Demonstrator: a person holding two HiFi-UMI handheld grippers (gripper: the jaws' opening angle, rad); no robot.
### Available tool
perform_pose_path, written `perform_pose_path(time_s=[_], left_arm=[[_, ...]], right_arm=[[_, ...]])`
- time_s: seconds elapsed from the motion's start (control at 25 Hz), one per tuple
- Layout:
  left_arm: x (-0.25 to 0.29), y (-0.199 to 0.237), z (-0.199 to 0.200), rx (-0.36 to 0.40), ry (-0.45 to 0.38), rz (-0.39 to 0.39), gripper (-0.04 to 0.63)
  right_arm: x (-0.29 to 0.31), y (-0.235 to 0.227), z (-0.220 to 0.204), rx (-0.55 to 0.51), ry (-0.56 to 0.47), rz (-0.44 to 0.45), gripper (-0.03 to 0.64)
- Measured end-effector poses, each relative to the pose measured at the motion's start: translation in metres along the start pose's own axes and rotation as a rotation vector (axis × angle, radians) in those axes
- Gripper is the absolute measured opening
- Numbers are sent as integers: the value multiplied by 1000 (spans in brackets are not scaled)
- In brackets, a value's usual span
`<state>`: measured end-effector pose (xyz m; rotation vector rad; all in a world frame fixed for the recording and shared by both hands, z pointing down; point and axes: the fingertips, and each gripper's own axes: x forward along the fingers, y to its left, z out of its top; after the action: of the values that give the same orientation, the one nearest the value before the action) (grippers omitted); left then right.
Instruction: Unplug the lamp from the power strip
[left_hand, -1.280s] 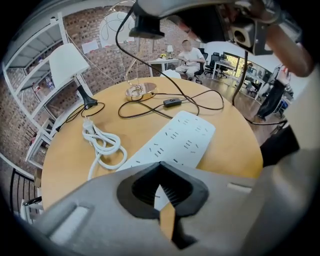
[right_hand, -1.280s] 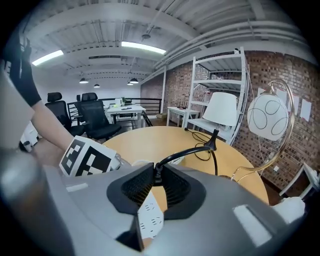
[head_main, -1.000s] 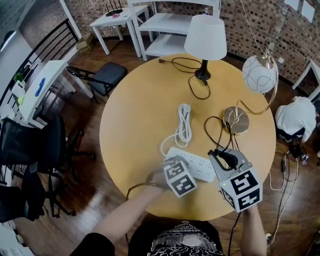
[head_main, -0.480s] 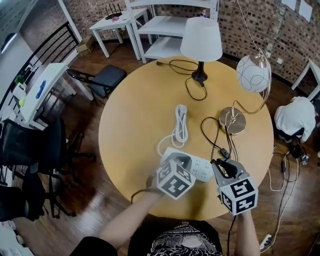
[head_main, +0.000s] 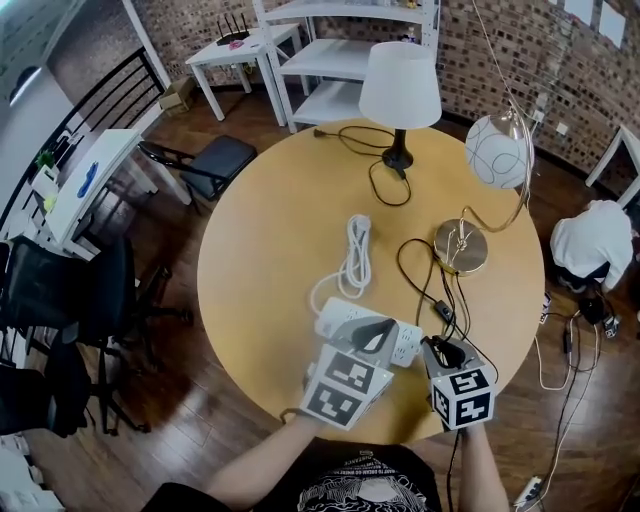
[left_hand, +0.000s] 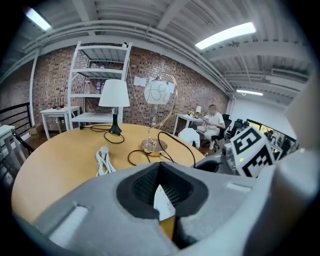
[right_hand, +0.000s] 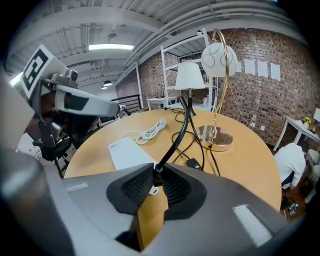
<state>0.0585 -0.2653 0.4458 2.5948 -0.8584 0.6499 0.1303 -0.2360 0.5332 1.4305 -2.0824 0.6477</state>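
Note:
The white power strip (head_main: 335, 320) lies flat near the table's front edge, its bundled white cord (head_main: 352, 250) behind it. My left gripper (head_main: 378, 332) hovers over the strip's right part. In the left gripper view its jaws (left_hand: 161, 195) stand almost together, with only a sliver of the strip showing past them. My right gripper (head_main: 440, 350) is just right of the strip. It is shut on the black plug (right_hand: 158, 172), which is clear of the strip (right_hand: 131, 152). The plug's cord (right_hand: 177, 135) runs back to the globe lamp's gold base (head_main: 460, 245).
A white-shaded table lamp (head_main: 400, 85) stands at the far edge of the round wooden table (head_main: 270, 210), its black cord lying loose. The globe lamp's ball (head_main: 497, 150) hangs at the right. An inline switch (head_main: 443, 312) lies on the cord. Chairs and white shelves ring the table.
My right gripper has drawn back toward the near edge with the plug. My left gripper has risen and tilted over the strip.

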Motion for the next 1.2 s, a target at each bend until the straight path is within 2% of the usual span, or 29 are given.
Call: perform_pose_path(time_s=[0.16,0.44,0.68,0.92,1.2], left_arm=[[-6,-12,-4,-53,-27,4,2],[-10,-22,-21,-98,-13,61,2],[-11,-31,-25,-112,-19,115,2],[-20,-39,-32,-152,-43,186,2],[-33,-45,-38,-174,-93,247,2]], right_arm=[[9,-6,-20,-18,16,-12,61],[18,-10,-38,-24,29,15,74],[12,-7,-46,-63,47,65,138],[-6,3,-34,-93,-8,105,136],[-39,29,-3,-44,-124,132,62]])
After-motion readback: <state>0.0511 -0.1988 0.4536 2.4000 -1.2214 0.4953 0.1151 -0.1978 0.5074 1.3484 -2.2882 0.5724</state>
